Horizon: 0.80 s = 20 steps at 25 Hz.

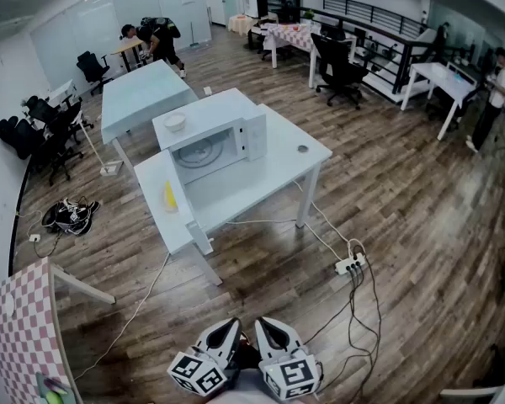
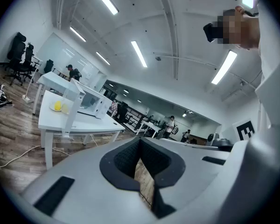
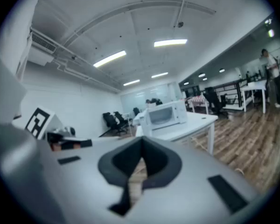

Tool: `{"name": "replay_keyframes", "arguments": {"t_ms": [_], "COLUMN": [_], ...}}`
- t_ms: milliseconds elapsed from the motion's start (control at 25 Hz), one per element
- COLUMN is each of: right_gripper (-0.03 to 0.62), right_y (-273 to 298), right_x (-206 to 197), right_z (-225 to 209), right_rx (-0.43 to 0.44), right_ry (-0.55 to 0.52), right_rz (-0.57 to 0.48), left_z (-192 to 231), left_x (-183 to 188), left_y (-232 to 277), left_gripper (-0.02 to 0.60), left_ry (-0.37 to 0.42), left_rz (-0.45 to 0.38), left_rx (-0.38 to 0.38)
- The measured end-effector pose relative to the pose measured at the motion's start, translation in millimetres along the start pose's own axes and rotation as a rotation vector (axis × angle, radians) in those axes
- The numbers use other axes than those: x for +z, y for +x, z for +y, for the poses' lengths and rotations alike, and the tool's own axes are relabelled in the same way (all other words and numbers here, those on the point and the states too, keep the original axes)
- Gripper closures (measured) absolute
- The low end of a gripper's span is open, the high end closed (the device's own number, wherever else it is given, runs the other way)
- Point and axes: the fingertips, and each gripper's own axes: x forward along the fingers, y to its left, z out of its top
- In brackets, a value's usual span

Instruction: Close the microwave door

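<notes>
An open-plan office was shown: white desks, black swivel chairs, wood-plank flooring and ceiling strip lights were seen.

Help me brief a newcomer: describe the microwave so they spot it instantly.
Look at the white table mid-room on the wood floor. On it sits the microwave, a white box. Unlike anything nearby, its door hangs open and a small bowl rests on top.
</notes>
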Motion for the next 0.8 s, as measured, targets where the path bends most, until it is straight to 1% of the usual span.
{"name": "replay_keyframes", "arguments": {"t_ms": [160, 240, 360, 480, 600, 800], "right_gripper": [0.576, 0.576, 0.576, 0.576, 0.576, 0.576], "right_y": [5, 6, 6, 9, 9, 8], "right_x": [-11, -13, -7, 2, 0, -4], "right_z": [7, 7, 10, 6, 5, 23], "right_rx": [0.015, 0.011, 0.009, -0.005, -0.011, 0.054], "right_ry": [-0.014, -0.021, -0.033, -0.052, -0.043, -0.008], "right_rz": [0.021, 0.027, 0.026, 0.017, 0.023, 0.03], "left_z": [6, 11, 13, 12, 14, 21], "left_x": [-1, -1, 2, 9, 11, 14], "left_y": [-11, -16, -18, -13, -17, -30], "left_gripper": [0.565, 0.565, 0.565, 0.565, 0.565, 0.565], "left_ry": [0.019, 0.009, -0.001, 0.0, 0.006, 0.034], "left_rz": [-0.029, -0.041, -0.055, -0.067, -0.075, -0.097], "left_rx": [0.023, 0.037, 0.047, 0.041, 0.053, 0.106]}}
